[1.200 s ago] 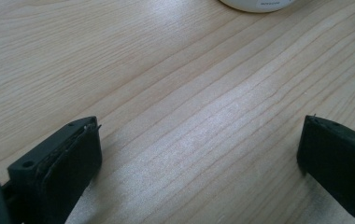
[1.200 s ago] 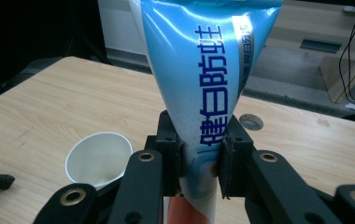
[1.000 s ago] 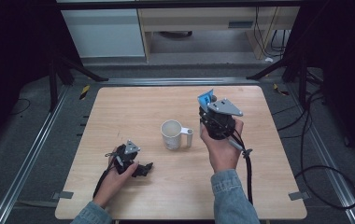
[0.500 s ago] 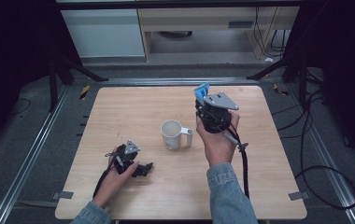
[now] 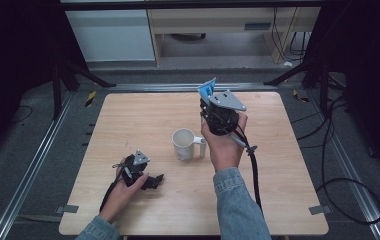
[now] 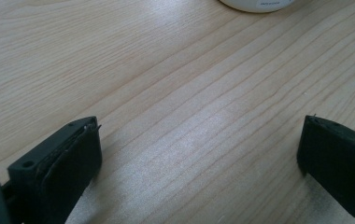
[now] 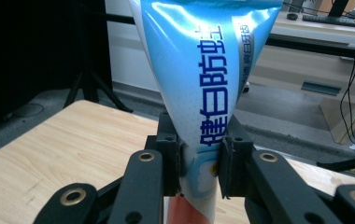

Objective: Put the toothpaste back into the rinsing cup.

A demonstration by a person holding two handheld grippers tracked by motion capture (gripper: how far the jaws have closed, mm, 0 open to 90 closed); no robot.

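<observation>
One item secured: right gripper [image 7: 199, 163] jaws clamp the toothpaste tube [image 7: 203, 70] above the tabletop [image 5: 128, 125]; placement into mug [image 5: 184, 144] likely outstanding. Left gripper [image 6: 199, 154] jaws wide, empty.

A blue-and-white toothpaste tube [image 7: 203, 93] is held upright above the table, just beyond the white mug [image 5: 184, 144].

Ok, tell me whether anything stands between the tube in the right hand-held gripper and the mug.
Nothing visible does. The right hand-held gripper holds the tube above the table, just beyond and to the right of the mug. The mug's mouth is open, and the left hand-held gripper rests well off, nearer the person.
</observation>
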